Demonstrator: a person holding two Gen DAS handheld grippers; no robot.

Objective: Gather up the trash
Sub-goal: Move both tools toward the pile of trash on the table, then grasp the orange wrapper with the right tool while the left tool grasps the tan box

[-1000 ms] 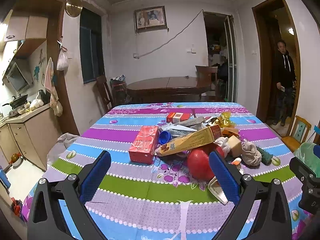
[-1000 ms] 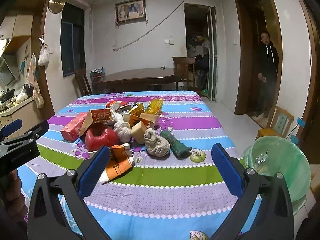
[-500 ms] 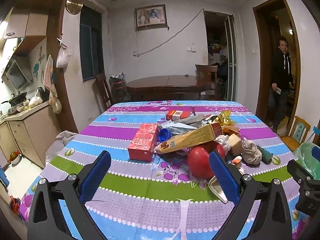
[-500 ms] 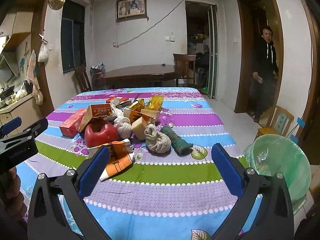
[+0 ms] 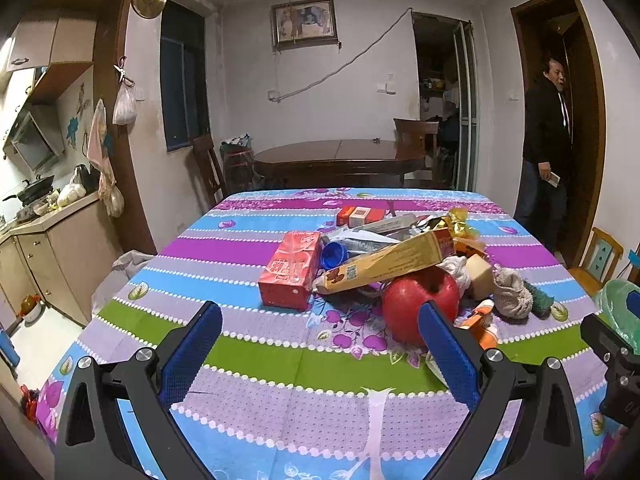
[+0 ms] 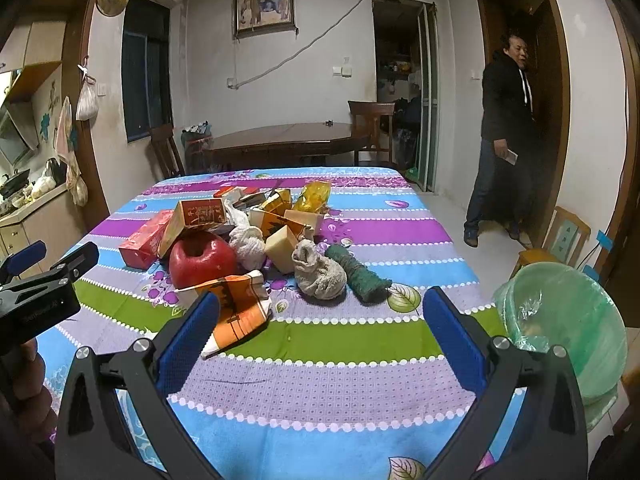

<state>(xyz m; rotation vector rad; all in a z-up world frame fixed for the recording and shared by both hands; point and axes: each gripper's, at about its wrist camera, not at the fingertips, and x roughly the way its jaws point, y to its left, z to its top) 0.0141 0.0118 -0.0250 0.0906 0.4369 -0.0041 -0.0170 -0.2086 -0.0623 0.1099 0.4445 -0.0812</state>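
Striped tablecloth (image 6: 320,344) fills the frame centre, trash pile (image 6: 256,248) untouched at mid-left, and your left gripper (image 5: 318,344) and right gripper (image 6: 320,332) hover spread and empty: reach in toward the orange wrapper (image 6: 240,304) first, then carry it to the green-lined bin (image 6: 568,320) at lower right.

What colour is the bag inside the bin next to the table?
Pale green and see-through. The bag lining the bin shows best in the right wrist view.

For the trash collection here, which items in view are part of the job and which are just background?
Part of the job:
- red box
- long yellow carton
- red apple-shaped item
- orange wrapper
- beige rag
- green roll
- green-lined bin

Just background:
- dark wooden table
- wall picture
- bystander in the doorway
- kitchen counter
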